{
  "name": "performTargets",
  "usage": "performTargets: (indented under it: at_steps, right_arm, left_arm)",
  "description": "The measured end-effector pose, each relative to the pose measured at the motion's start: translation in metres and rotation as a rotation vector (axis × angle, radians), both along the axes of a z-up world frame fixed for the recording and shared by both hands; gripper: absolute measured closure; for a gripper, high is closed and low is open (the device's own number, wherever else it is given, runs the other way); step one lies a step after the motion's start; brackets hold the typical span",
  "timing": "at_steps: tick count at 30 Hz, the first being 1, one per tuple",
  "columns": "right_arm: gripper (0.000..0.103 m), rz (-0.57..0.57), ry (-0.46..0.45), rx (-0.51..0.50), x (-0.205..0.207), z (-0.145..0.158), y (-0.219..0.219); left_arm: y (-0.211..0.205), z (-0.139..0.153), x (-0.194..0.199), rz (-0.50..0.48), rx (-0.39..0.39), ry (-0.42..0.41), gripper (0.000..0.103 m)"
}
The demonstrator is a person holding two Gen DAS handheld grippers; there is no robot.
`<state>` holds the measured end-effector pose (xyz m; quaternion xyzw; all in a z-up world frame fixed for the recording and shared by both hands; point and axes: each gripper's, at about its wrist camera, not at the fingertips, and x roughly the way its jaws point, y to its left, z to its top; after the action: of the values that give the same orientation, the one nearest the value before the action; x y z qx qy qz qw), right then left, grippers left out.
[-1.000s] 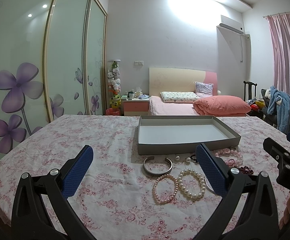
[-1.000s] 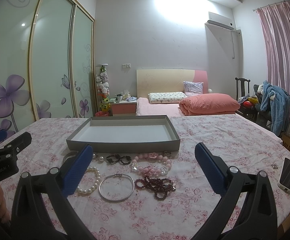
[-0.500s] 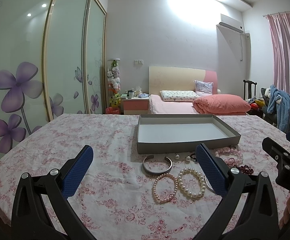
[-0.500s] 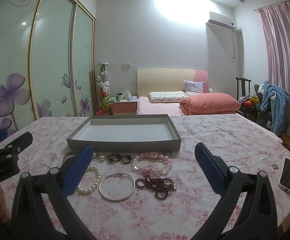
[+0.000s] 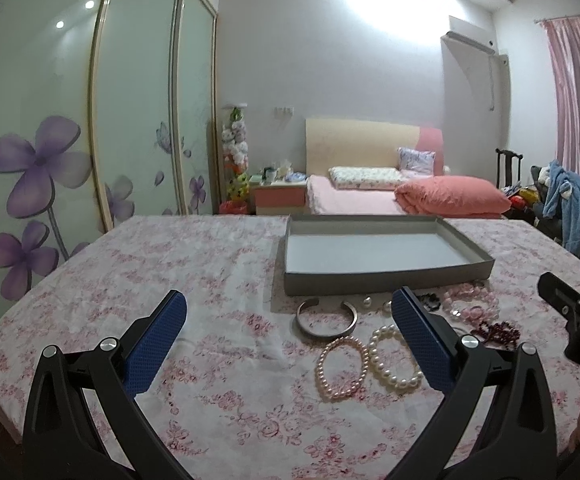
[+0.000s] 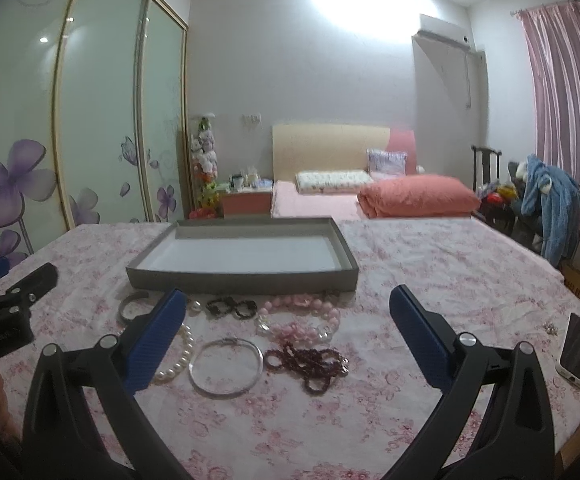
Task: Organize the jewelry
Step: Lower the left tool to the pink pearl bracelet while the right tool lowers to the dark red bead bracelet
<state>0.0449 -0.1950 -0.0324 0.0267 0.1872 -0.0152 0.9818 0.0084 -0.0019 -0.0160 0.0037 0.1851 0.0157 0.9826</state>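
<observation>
Both tools hover above the table [image 6: 430, 264], nothing gripped. Left gripper [image 5: 290, 340]: jaws spread wide, empty. Right gripper [image 6: 287, 332]: jaws spread wide, empty.

Jewelry lies loose on the floral cloth, none in the grey tray [image 6: 346, 268] yet. The tray sits beyond both sets of jaws, interior bare.

Between the right jaws: thin silver bangle [image 6: 227, 366], with the dark red bead strand [image 6: 314, 362] just beside it, nearer the right jaw; pink bead pile [image 6: 302, 320] and black bracelet [image 6: 231, 307] farther ahead, toward the tray.

Between the left jaws, close to the right one: open silver cuff [image 5: 326, 318], pink pearl bracelet [image 5: 342, 368], white pearl bracelet [image 5: 394, 358], the two pearl loops touching.

Judgement: first pick not begun. The bangle looks the easiest target. Descend with one jaw inside the ring, one outside, and pinch the rim. Keep clear of the red strand to avoid dragging it. The cloth may bunch, so close gently.
</observation>
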Motion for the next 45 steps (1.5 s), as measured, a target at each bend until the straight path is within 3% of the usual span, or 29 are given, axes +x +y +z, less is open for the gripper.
performTargets:
  at_steps: [5, 10, 14, 21, 23, 27, 28, 33, 39, 45]
  right_arm:
    - [0.004, -0.039, 0.203, 0.056, 0.028, -0.020, -0.024]
    - [0.022, 0.007, 0.414, 0.090, 0.048, -0.047, -0.032]
    - [0.026, 0.024, 0.504, 0.073, 0.058, -0.064, -0.033]
    - [0.028, 0.041, 0.538, -0.026, 0.070, -0.065, -0.020]
    - [0.035, 0.061, 0.528, -0.031, 0.072, -0.065, -0.019]
    - [0.077, 0.066, 0.512, -0.035, 0.077, -0.061, -0.016]
    - [0.080, 0.064, 0.512, -0.034, 0.082, -0.060, -0.018]
    - [0.085, 0.060, 0.512, -0.017, 0.086, -0.059, -0.023]
    - [0.085, 0.060, 0.510, -0.016, 0.087, -0.059, -0.026]
    - [0.085, 0.061, 0.509, -0.012, 0.087, -0.060, -0.027]
  left_arm:
    - [0.011, -0.008, 0.013, -0.025, -0.039, 0.108, 0.002]
    - [0.011, -0.020, 0.026, -0.053, -0.021, 0.210, 0.002]
    - [0.012, -0.027, 0.035, -0.082, -0.022, 0.274, 0.002]
    - [0.012, -0.041, 0.056, -0.136, -0.016, 0.415, 0.002]
    - [0.010, -0.045, 0.060, -0.146, -0.009, 0.445, 0.002]
    - [0.014, -0.052, 0.069, -0.133, -0.006, 0.486, 0.008]
    - [0.015, -0.053, 0.071, -0.130, -0.009, 0.490, 0.010]
    - [0.018, -0.057, 0.082, -0.137, -0.019, 0.549, 0.029]
    - [0.007, -0.062, 0.087, -0.176, 0.018, 0.592, 0.031]
    - [0.005, -0.060, 0.091, -0.175, 0.049, 0.586, 0.062]
